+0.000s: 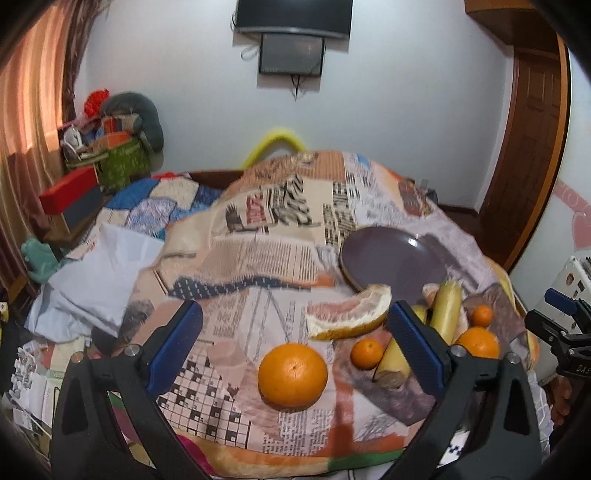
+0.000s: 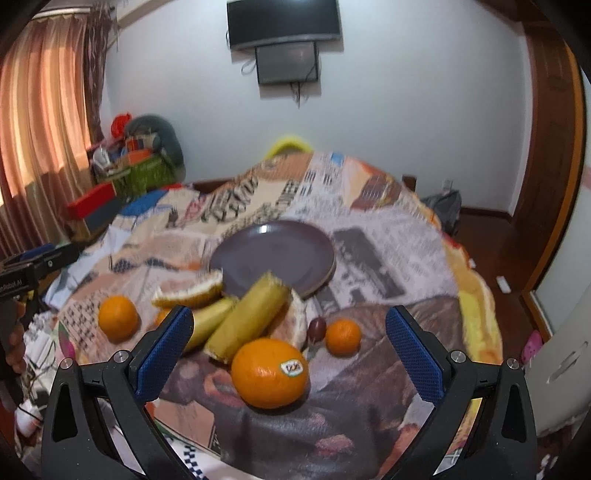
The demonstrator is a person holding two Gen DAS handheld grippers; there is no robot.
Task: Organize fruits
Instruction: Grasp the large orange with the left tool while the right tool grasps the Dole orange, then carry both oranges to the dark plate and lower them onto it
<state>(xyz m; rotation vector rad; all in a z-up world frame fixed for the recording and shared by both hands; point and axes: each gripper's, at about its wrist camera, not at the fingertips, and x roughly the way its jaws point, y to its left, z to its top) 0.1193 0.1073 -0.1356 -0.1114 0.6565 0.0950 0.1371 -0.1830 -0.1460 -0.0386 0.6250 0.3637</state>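
Fruits lie loose on the printed cloth point(image 2: 388, 236) beside the empty plate point(image 2: 273, 254), so we hover both grippers, left gripper point(image 1: 295, 332) and right gripper point(image 2: 290, 332), jaws spread wide and empty, each framing an orange point(image 1: 292, 374).

White wall point(image 1: 184, 92), mounted TV point(image 1: 293, 16) — curtains point(image 1: 29, 122) (sunlit), wooden door point(image 1: 532, 147).

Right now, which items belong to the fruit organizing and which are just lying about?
Job: large orange, stickered orange, small oranges, bananas, pomelo wedge, plate.

Lying about: red box, green basket, wall screen.
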